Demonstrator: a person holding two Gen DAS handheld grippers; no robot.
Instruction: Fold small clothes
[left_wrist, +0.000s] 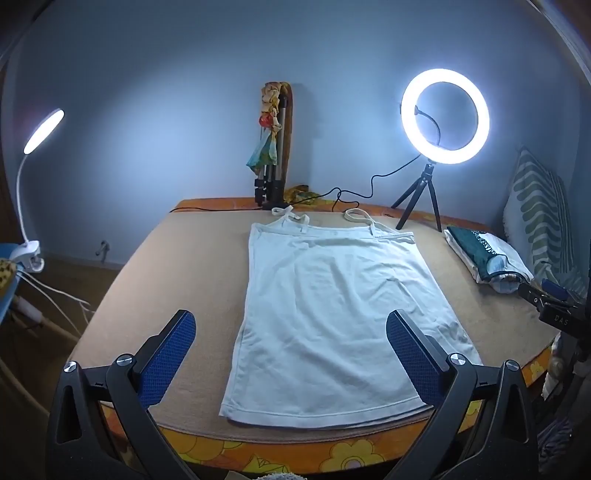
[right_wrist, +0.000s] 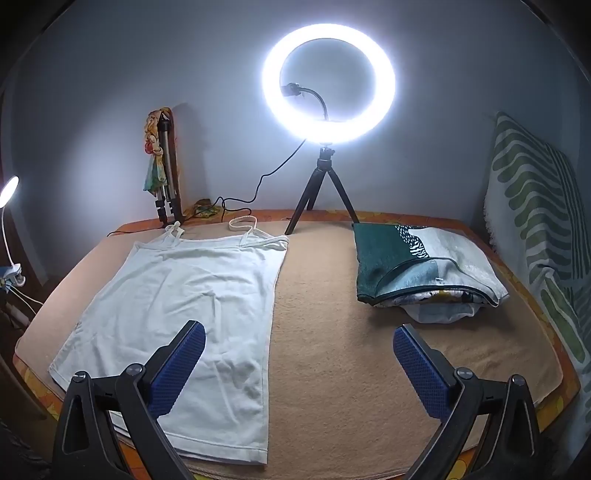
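Left gripper (left_wrist: 291, 354): blue-padded jaws spread wide, holding nothing, above the hem | Right gripper (right_wrist: 299, 363): jaws spread wide, holding nothing | White strappy cotton camisole (left_wrist: 332, 317): lay flat on tan blanket-covered bed (left_wrist: 166, 280), straps toward wall | Folded teal patterned cloth stack (right_wrist: 417, 266): lay right of camisole, well apart | Lit white ring light on black tripod (right_wrist: 328, 83): stood at far edge

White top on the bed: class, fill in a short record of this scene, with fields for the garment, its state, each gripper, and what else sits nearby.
garment: white top with thin straps
state: spread flat on the tan blanket, unfolded, straps toward the wall
left gripper: open, above the hem, holding nothing
right gripper: open, over the top's right edge, holding nothing
nearby: folded pile right of the top, apart from it
lighting: ring light on a tripod, lit
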